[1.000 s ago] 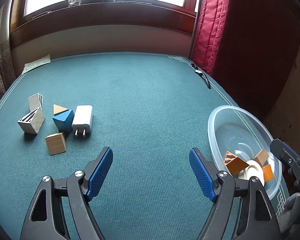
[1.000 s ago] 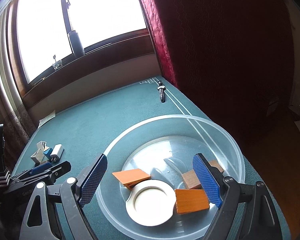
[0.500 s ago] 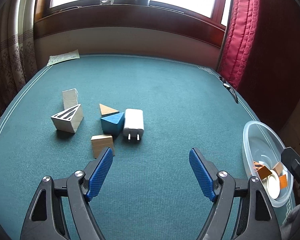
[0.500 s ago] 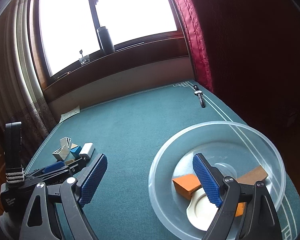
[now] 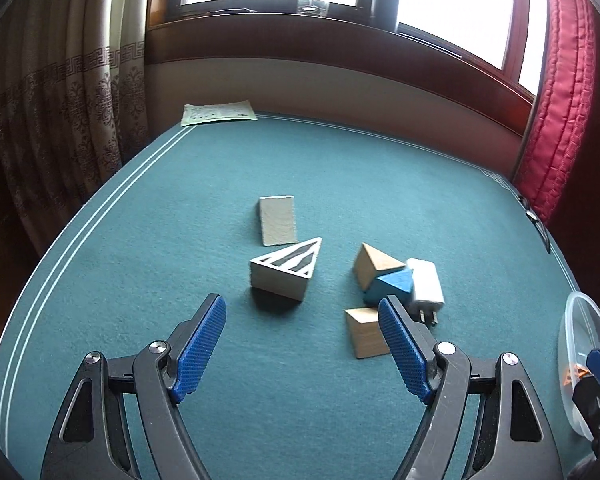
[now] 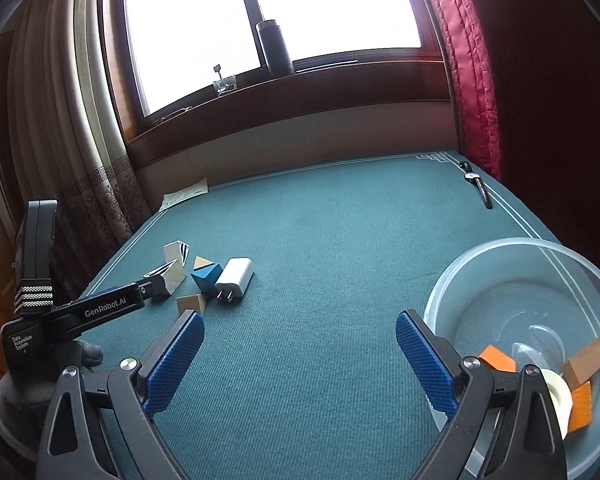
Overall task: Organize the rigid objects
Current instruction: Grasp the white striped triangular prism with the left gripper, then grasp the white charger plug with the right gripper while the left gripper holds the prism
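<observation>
Swinging away from the bowl (image 6: 452, 280), the left claw (image 5: 302, 346) now hangs open and empty over the table (image 5: 140, 260), facing the striped wedge (image 5: 286, 274), with the blue wedge (image 5: 392, 286) and charger (image 5: 426, 284) beside its right pad. The right claw (image 6: 300, 360), jaws opening with nothing between them, has left the bowl, where orange blocks (image 6: 498, 358) and tape (image 6: 560, 396) lie, so another pickup from the loose pile likely comes next.

Tabletop (image 5: 340, 168): teal cloth, matt, finely ribbed weave. Blocks: plain wooden block (image 5: 366, 332), unvarnished; blue prism (image 5: 392, 286), matt paint. Charger (image 5: 426, 286): smooth white plastic, metal prongs. Bowl (image 6: 500, 276): clear plastic, glossy. Left tool (image 5: 302, 346): black plastic arms, blue pads (image 5: 200, 346) with textured rubbery face.
</observation>
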Available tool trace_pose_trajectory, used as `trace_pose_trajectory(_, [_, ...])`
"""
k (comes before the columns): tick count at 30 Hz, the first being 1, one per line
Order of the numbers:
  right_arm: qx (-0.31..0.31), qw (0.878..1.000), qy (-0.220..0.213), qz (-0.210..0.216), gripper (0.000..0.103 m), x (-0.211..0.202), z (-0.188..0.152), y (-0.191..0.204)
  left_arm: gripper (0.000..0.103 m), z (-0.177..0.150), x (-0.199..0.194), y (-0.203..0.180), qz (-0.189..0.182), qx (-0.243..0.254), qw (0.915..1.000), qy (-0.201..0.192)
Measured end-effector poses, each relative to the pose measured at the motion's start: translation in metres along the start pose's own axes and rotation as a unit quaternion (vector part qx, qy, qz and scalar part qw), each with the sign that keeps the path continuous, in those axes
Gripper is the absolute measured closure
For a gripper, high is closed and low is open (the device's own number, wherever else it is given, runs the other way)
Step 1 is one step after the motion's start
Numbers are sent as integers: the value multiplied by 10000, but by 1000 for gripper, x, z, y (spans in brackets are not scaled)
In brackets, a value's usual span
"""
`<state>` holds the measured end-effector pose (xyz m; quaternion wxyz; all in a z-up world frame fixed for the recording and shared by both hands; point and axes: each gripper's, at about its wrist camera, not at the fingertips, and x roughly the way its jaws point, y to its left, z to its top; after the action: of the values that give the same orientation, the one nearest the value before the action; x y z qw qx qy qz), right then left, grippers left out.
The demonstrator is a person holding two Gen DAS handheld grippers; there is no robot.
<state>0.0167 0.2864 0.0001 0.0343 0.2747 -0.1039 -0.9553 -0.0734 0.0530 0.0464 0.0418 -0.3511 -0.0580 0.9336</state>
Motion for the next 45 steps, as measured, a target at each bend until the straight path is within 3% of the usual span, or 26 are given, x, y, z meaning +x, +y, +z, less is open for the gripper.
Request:
trace_pose_trajectory(6, [-14, 9995, 302, 29, 4, 16, -3, 9, 23, 9, 12, 24, 166, -101, 9998, 52])
trace_pose_trajectory(16, [-48, 9979, 643, 3, 4, 35, -3, 14, 23, 17, 51, 7, 175, 333, 9989, 269])
trace_pose_trajectory(23, [-82, 9970, 766, -20, 4, 42, -4, 18, 24, 20, 60, 12, -9, 234, 9991, 361])
trace_pose_trajectory(25, [-118, 9968, 793, -15, 4, 43, -4, 20, 26, 22, 63, 12, -54, 241, 9989, 405])
trace_pose_trajectory(32, [-196, 9957, 901, -31, 4, 53, -5, 28, 59, 20, 67, 13, -255, 233, 9979, 549])
trace_pose_trajectory(38, [-216, 9946, 1009, -93, 4, 63, -4, 33, 59, 18, 60, 20, -383, 81, 9985, 390])
trace_pose_trajectory(45, [-314, 9935, 1075, -221, 5, 80, 4, 40, 59, 19, 48, 29, -263, -63, 9995, 150])
